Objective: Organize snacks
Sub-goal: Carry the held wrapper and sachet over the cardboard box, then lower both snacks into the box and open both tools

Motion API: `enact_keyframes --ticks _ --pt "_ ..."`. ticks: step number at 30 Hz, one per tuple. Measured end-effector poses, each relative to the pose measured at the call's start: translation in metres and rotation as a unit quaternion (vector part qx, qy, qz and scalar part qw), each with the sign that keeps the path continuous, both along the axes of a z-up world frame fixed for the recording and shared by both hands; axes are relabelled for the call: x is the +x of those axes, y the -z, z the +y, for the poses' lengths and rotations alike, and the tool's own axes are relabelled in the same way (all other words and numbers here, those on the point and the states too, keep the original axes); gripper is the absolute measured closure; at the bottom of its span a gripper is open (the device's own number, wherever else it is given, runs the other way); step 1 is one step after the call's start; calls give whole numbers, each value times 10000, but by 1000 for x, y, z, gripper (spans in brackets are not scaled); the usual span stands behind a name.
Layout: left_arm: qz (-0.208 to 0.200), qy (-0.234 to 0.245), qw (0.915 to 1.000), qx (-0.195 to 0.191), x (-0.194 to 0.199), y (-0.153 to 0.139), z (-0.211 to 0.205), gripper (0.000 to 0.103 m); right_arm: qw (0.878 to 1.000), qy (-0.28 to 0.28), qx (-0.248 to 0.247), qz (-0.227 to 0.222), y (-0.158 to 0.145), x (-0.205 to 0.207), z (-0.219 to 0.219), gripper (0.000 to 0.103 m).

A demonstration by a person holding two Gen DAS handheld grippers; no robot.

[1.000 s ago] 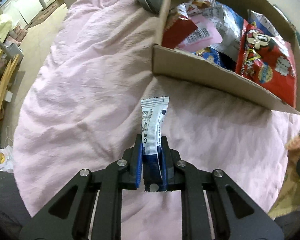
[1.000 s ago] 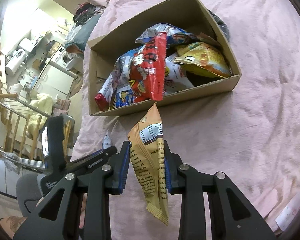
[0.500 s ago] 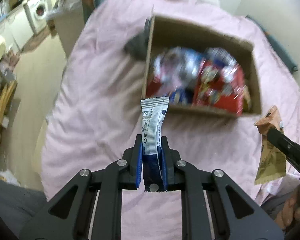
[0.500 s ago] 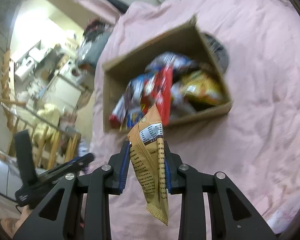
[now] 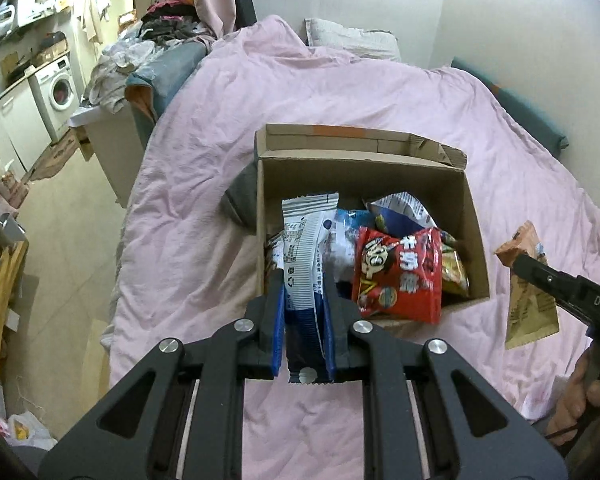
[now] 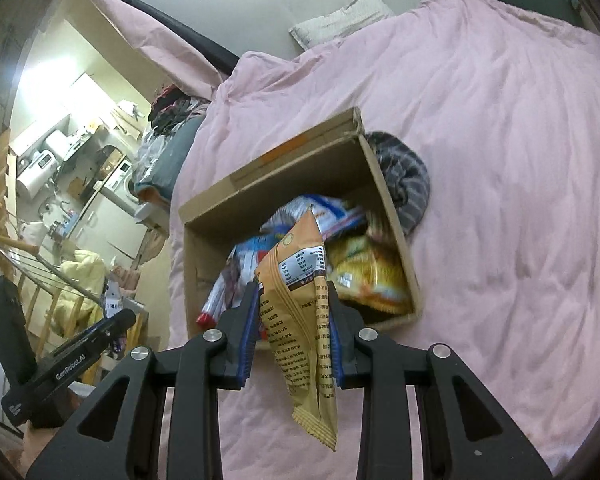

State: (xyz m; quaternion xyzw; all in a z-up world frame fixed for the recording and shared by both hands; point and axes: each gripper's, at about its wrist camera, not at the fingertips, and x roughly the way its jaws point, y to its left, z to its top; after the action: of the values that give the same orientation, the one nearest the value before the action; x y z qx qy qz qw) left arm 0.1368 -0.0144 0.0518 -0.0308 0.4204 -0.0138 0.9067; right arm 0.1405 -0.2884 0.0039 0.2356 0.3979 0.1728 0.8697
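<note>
My left gripper [image 5: 302, 280] is shut on a white and blue snack packet [image 5: 304, 240] that stands upright between its pads. It hangs above the near left corner of an open cardboard box [image 5: 474, 232] holding several snack bags, a red one [image 5: 400, 276] foremost. My right gripper [image 6: 294, 292] is shut on a tan snack packet [image 6: 300, 300] whose lower end dangles below the fingers. It hovers over the near edge of the same box [image 6: 278, 184]. The right gripper with its tan packet [image 5: 528, 292] also shows at the right edge of the left wrist view.
The box rests on a pink bedspread [image 5: 228, 128]. A grey striped garment [image 6: 404, 180] lies against the box's far side. A pillow [image 5: 348, 36] sits at the bed's head. Left of the bed are a floor, a washing machine [image 5: 58, 88] and piled clothes [image 5: 152, 52].
Both grippers have risen and pulled back from the box, each still holding its packet. The box now looks smaller and farther, with more of the bed and room in view.
</note>
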Motion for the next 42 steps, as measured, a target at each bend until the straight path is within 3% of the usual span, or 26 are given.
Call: enact_keyframes --ticks 12,18,24,30,36,42 --pt "220 38 9994 280 58 28 -16 90 9988 -57 -440 -212 7 61 12 72" --pt "278 -8 9990 343 86 35 -23 90 9906 23 -1329 -323 10 77 27 72" --pt "360 19 9983 465 102 45 -31 90 9838 -45 -1775 -258 18 87 38 72" --pt "323 35 9968 724 101 58 -40 90 9870 -126 -1586 -241 17 90 38 71" --pt "467 -136 9975 508 108 62 -34 90 9940 -150 -1085 24 23 94 28 70" --pt "558 -130 9974 444 110 65 -33 89 9941 -151 -1070 -11 21 94 29 69"
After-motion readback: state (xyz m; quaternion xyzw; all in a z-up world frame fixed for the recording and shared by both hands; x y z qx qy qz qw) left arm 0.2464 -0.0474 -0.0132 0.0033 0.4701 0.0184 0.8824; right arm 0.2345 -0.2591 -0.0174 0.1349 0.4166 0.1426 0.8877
